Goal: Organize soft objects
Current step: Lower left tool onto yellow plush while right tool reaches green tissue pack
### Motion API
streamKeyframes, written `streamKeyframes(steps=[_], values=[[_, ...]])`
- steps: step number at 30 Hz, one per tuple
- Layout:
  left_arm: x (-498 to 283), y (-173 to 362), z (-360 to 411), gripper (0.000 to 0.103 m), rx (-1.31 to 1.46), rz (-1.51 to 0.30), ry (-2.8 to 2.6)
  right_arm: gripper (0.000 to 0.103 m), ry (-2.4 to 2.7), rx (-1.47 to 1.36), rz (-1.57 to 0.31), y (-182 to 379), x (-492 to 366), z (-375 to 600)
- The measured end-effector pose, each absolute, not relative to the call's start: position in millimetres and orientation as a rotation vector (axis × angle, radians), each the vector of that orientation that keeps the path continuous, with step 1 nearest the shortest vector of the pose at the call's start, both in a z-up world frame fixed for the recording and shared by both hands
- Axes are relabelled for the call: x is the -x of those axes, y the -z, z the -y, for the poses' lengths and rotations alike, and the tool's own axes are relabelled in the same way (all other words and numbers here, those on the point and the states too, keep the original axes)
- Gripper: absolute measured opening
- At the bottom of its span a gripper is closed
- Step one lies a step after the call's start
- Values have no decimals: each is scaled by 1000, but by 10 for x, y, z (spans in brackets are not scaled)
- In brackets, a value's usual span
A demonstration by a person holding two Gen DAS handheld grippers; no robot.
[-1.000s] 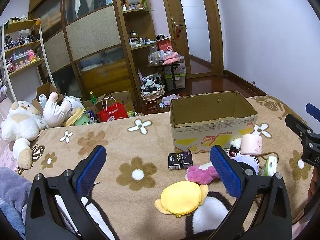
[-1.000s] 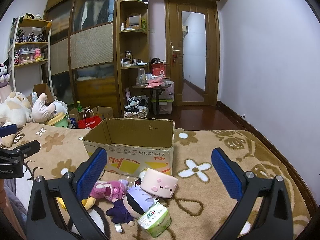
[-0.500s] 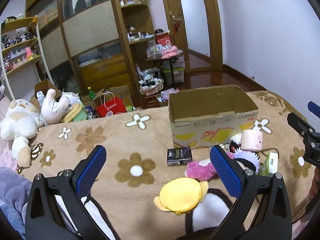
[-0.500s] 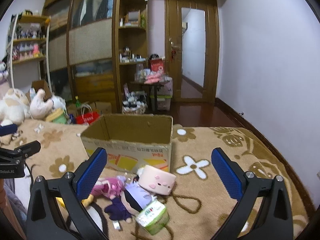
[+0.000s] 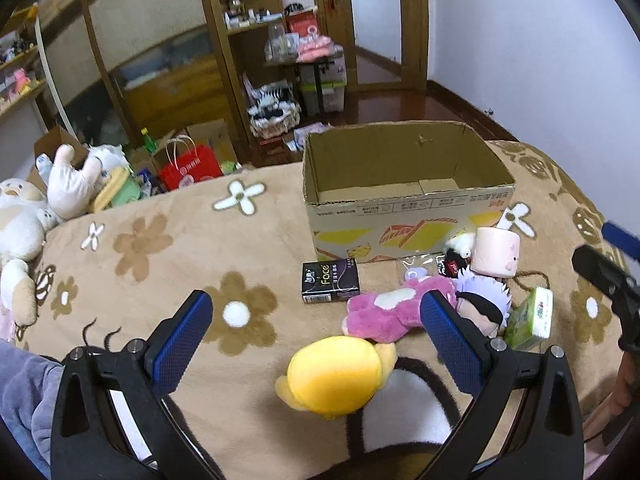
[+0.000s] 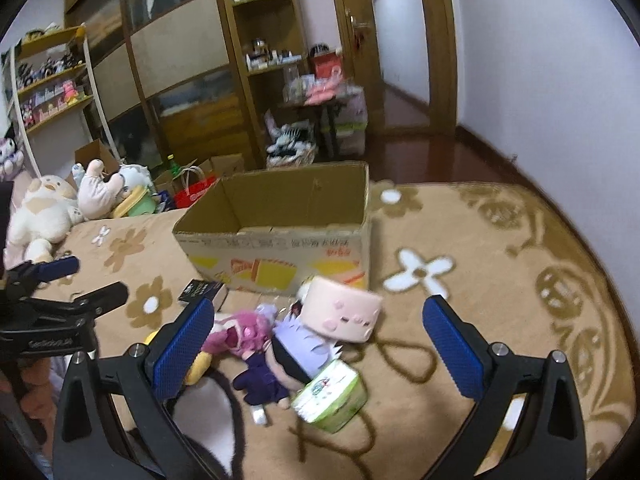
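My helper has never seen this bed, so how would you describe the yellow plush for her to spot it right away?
Start at the open cardboard box on the brown flowered blanket. In front of it lies a cluster of toys; nearest the camera, just past the pink plush, sits the yellow plush. It is the only plain yellow, rounded one, lying between the open left gripper fingers.

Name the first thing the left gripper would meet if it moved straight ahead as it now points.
Most likely the yellow plush toy, lying between the open left gripper fingers on the blanket; depth is uncertain.
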State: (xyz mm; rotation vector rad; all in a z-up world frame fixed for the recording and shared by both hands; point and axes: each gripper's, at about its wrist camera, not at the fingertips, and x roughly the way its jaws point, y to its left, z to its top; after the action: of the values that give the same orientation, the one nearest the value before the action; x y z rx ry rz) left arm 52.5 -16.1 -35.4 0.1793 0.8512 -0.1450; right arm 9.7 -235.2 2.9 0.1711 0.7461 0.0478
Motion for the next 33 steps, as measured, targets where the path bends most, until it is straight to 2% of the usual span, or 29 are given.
streamKeyframes(steps=[25,33], values=[[-942,1226,217,102,-107,-1284,200,103,-90,-118,-1114,631,-418,2201],[-986,1497,287,102,-133,-1387,211,92,-101,-127,-1201,782,-449,2187]])
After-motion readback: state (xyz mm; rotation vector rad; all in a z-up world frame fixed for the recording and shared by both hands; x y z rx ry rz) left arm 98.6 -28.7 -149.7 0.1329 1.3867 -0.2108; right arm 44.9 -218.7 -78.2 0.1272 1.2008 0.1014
